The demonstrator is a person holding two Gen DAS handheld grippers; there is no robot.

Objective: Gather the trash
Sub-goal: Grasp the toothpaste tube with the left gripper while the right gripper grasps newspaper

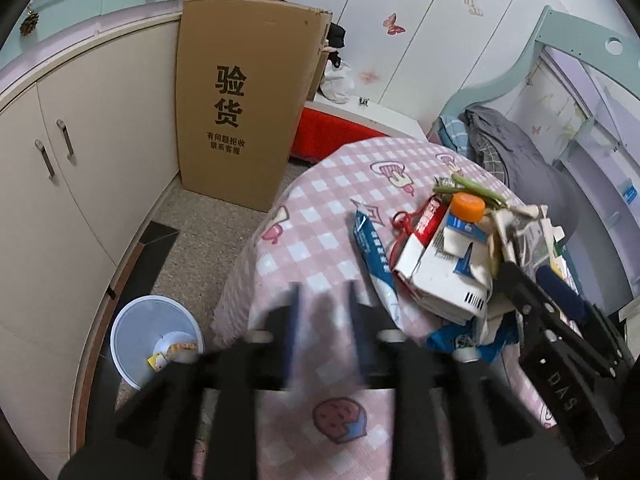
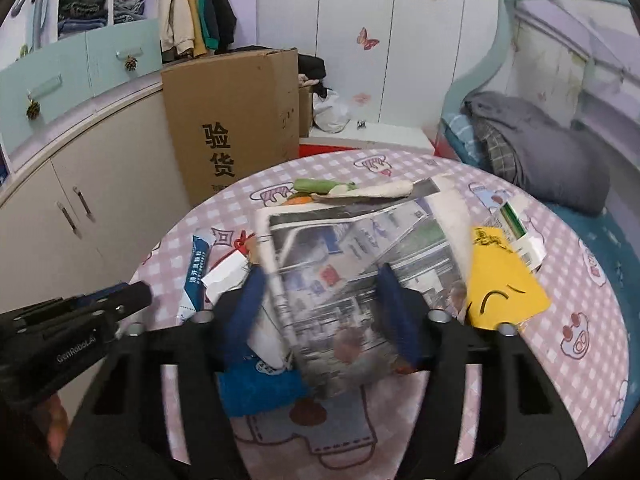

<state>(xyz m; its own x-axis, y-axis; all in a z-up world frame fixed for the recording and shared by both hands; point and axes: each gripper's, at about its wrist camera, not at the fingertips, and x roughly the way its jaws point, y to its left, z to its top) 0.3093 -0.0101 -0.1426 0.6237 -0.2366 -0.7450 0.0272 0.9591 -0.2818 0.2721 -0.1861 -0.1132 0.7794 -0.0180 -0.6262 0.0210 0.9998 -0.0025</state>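
Note:
A heap of trash lies on the pink checked round table (image 1: 320, 200): a white carton (image 1: 440, 276), a blue-and-white packet (image 1: 374, 264), an orange cap (image 1: 467, 206), leek scraps (image 2: 320, 186) and a yellow card (image 2: 504, 280). My right gripper (image 2: 320, 304) has its blue pads on either side of a printed newspaper (image 2: 352, 264), which fills the gap and curls up against the left finger. In the left wrist view the right gripper (image 1: 528, 276) reaches into the heap. My left gripper (image 1: 324, 320) hangs open over bare tablecloth, nothing between its fingers. A white bin (image 1: 128, 332) stands on the floor to the left below it.
A tall cardboard box (image 1: 240, 100) leans against the cream cabinets (image 1: 80, 160) behind the table. A bed with a grey blanket (image 1: 520, 148) lies to the right. Some wrappers lie in the bin. White wardrobe doors close off the back.

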